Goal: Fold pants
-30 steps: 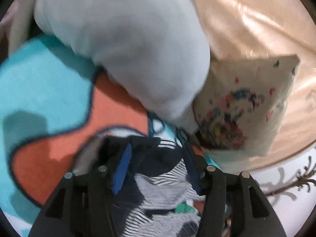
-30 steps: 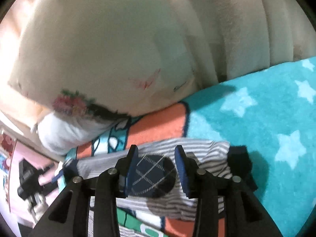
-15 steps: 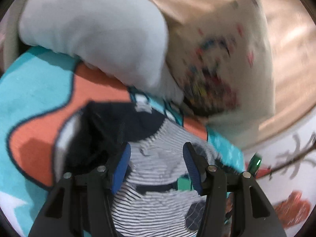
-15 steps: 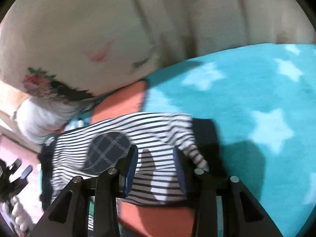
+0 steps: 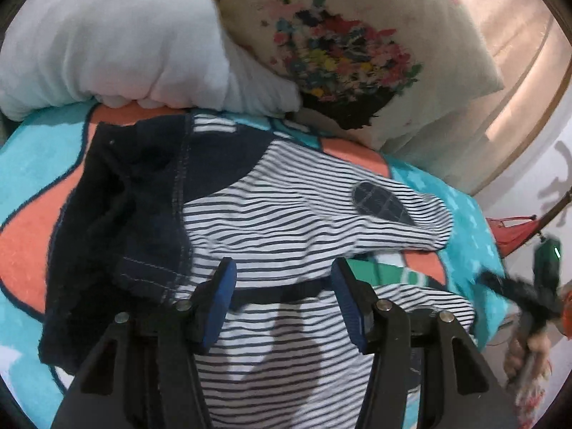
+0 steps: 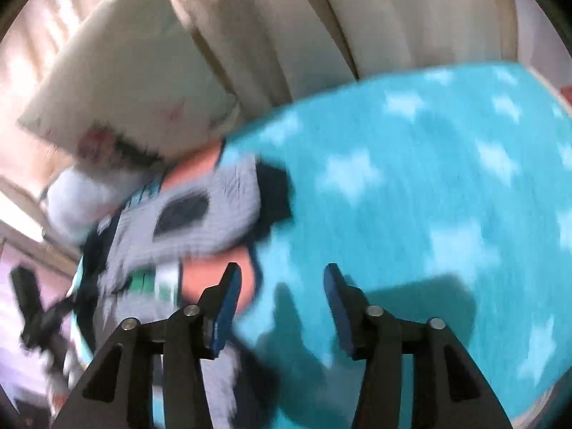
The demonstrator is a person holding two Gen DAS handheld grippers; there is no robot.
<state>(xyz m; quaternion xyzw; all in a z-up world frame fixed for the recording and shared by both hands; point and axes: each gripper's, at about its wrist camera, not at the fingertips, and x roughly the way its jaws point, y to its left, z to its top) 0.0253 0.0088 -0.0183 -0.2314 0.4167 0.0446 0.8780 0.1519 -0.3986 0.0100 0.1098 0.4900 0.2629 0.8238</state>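
Looking down, you have this, largest first:
Blanket [image 6: 429, 196]: teal with pale stars and an orange patch, spread under everything.
Pillows: a white pillow [image 5: 107, 35] and a flowered cushion [image 5: 339, 43] sit at the blanket's far edge, touching each other.
Pants [image 5: 286, 207]: striped with a navy waist and a dark knee patch, lying folded on the blanket just before the pillows.
Left gripper [image 5: 282, 282]: your jaws stand apart above the striped cloth, pinching nothing.
Right gripper [image 6: 282, 286]: your jaws have just been opening; nothing between them, the blurred pants off to their left.
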